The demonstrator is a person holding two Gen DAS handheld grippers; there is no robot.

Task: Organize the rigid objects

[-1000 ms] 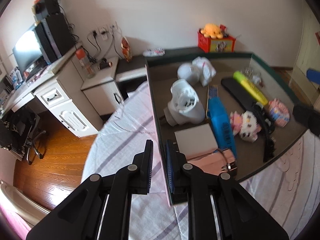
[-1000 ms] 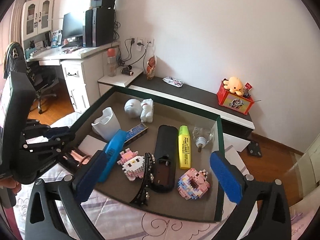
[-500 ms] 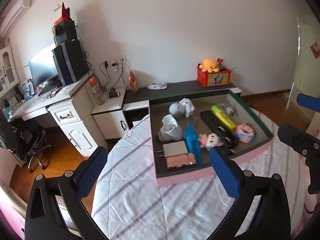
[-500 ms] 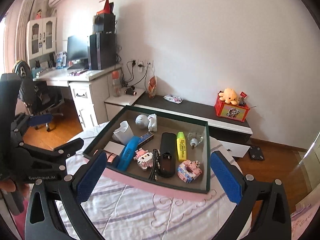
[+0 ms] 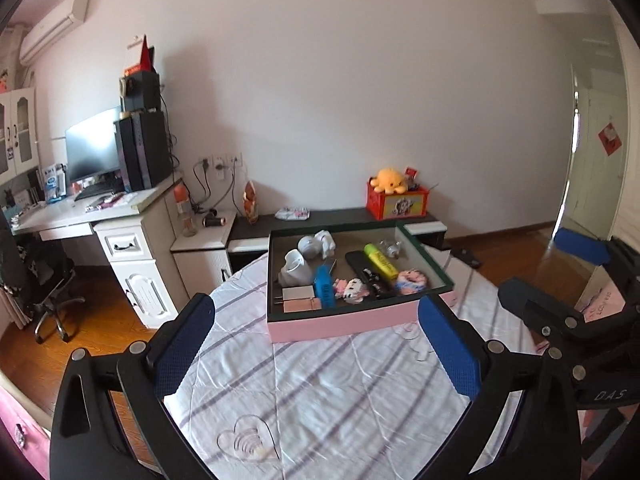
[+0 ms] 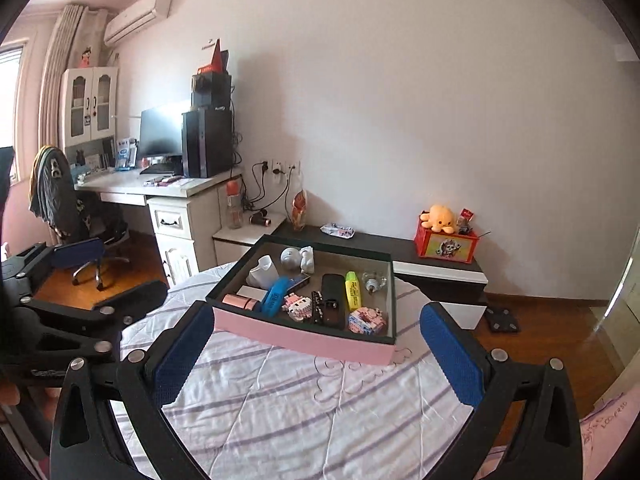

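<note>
While both claws hang above the bed, nothing is gripped by either. The left claw (image 5: 316, 354) is spread wide, its blue dimpled rubber pads (image 5: 182, 344) set on black plastic arms, with only bedding seen between them. The right claw (image 6: 318, 354) is likewise released, its textured blue pads (image 6: 452, 354) far apart and empty. Below them, the bed (image 5: 340, 392) is covered by a white quilted cloth crossed with grey-purple stripes and stitched hearts. Farther on, a shallow rectangular tray (image 5: 352, 322) with a matte pink outer wall and dark green rim is set on the bed, well apart from both claws. The task's rigid objects are gathered inside it: a pink rectangular case (image 5: 302, 304) at the near left corner, a glossy blue oblong piece (image 5: 325, 290) beside it, two knobbly brick-built figures (image 5: 354, 289), a black elongated remote-like shell (image 6: 334, 296), a yellow highlighter (image 5: 380, 260), a white moulded plastic part (image 5: 295, 270), and a clear bulb (image 6: 374, 280) at the far side. Beyond the tray, a low dark shelf (image 6: 400, 242) along the wall is topped by a red box (image 6: 446, 246) with an orange plush (image 6: 438, 218).
</note>
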